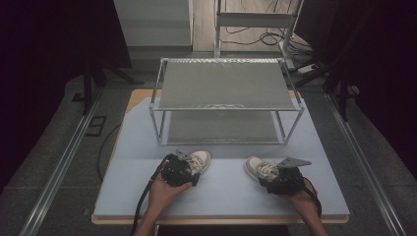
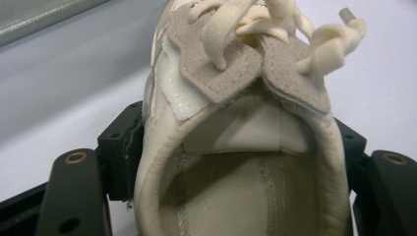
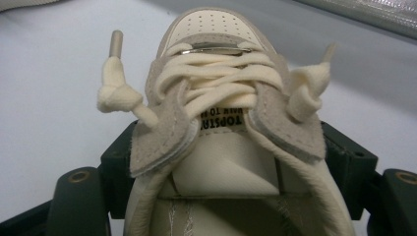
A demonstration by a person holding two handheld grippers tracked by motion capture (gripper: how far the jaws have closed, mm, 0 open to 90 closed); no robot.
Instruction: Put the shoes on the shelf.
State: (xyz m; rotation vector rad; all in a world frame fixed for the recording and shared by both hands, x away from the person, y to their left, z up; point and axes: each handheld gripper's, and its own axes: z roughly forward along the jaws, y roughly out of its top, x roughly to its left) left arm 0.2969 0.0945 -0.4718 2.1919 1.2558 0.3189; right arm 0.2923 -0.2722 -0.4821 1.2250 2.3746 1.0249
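1. A blue-grey table mat (image 1: pixel 221 196) is laid over the table, and two small cream sneakers are set on it near the person's edge, one at each side and well apart from each other.

2. The left shoe (image 1: pixel 199 160) is seen between the jaws of the left gripper (image 1: pixel 183 167), toe pointed away toward the rack. In the left gripper view the heel opening is sat right between the two black jaws, both of which are pressed up against the shoe's sides, so it looks gripped at a pretty wide setting.

3. The right shoe (image 1: pixel 256 167) is caught the same way by the right gripper (image 1: pixel 275 174). In the right gripper view the collar is squeezed between the jaws, so that one is held too, jaws wide but closed onto the shoe.

4. Chunky cream laces (image 3: pixel 216 83) are threaded through grey suede eyelet flaps, with knotted ends flopped out to both sides. A printed tongue label (image 3: pixel 223 118) is partly visible under the laces, though the wording can't really be read in full.

5. A two-shelf metal rack (image 1: pixel 223 98) is stood at the far half of the table, beyond both shoes and not touched by either.

6. Each gripper is held by a hand (image 1: pixel 164 189) coming in from the near edge, with a cable (image 1: pixel 142 201) trailed off the left one.
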